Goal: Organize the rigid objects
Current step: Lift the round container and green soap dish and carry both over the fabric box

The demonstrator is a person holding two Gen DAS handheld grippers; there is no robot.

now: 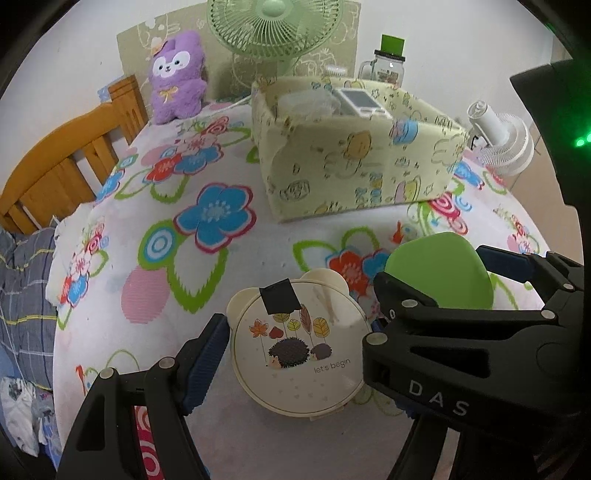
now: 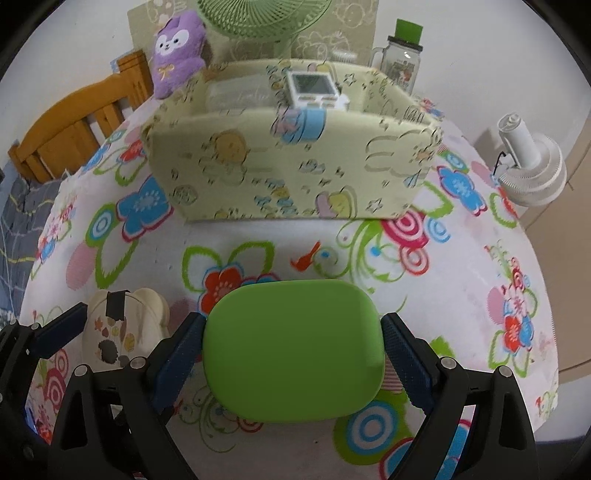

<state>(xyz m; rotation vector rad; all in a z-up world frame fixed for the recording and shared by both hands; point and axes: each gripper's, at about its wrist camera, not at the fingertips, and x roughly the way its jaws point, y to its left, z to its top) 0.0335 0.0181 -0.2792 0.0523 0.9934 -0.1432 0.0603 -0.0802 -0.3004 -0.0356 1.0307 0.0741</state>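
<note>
A cream round tin with bear ears and a hedgehog picture (image 1: 299,350) lies on the flowered tablecloth. My left gripper (image 1: 295,350) has its jaws around the tin, touching both sides. A flat green rounded box (image 2: 291,350) sits between the jaws of my right gripper (image 2: 293,354), which grip its two sides. The green box (image 1: 439,273) and right gripper also show in the left wrist view, the tin (image 2: 118,332) in the right wrist view. A pale yellow patterned storage box (image 2: 288,162) stands beyond, holding a white device (image 2: 314,90) and a clear container (image 2: 240,94).
A purple plush toy (image 1: 177,77), a green fan (image 1: 273,26) and a glass jar with a green lid (image 1: 388,62) stand at the back. A small white fan (image 2: 528,166) hangs off the right edge. A wooden bed frame (image 1: 66,155) is at the left.
</note>
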